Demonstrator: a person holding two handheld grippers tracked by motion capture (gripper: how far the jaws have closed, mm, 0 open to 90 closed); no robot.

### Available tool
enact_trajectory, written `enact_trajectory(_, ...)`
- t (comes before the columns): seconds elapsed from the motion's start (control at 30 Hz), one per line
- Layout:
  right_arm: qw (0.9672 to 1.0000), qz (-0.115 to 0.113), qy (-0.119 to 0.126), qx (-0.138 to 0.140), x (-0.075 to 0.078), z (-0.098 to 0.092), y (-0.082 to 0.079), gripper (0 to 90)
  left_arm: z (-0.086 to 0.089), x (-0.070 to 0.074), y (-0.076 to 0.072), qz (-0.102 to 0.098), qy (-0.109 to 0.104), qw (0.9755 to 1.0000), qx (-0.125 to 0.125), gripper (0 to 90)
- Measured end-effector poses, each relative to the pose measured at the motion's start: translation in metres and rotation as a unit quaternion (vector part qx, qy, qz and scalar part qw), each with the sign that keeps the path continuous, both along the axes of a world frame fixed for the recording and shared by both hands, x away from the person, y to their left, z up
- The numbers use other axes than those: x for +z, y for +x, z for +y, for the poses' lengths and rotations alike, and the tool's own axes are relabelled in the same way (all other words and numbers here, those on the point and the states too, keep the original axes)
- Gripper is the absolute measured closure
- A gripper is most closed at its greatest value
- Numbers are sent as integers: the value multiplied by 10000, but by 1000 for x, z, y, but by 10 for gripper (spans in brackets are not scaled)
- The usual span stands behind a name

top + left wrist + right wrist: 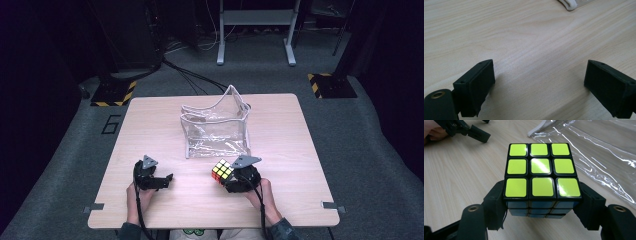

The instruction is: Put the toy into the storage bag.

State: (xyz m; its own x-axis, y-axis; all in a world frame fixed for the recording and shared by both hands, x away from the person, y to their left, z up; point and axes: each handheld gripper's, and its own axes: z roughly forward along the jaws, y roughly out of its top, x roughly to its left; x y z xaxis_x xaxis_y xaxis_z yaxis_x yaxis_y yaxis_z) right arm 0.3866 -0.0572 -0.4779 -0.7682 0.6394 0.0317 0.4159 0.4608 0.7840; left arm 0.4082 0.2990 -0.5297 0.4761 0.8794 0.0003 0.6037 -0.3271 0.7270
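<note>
A Rubik's cube (222, 171) with its yellow face up (541, 167) sits between the jaws of my right gripper (225, 178), which is shut on its two sides (541, 206) just above the wooden table (150, 125). A clear plastic pouch (217, 132) with white edging lies open in the middle of the table, just beyond the cube (604, 152). My left gripper (165, 180) rests near the table's front left, open, with bare wood between its jaws (539, 82). The pouch's white corner (570, 5) shows far ahead of it.
The left gripper (466, 130) and its hand (432, 132) lie to the left of the cube in the right gripper view. Small metal brackets (94, 207) sit at the table's front corners. Cables (190, 77) and yellow-black striped bases (116, 93) lie on the floor behind.
</note>
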Motion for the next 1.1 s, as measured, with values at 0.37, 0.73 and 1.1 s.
enact_trajectory(0.37,9999,-50,91,-82,15,-7,8,341,0,0,0,16,-8,10000,14,92)
enact_trajectory(0.73,9996,-157,152,-181,31,-10,16,341,0,0,0,16,-8,10000,13,92)
enact_trajectory(1.1,9993,-254,174,-223,47,-13,23,341,0,0,0,14,-13,10000,6,95)
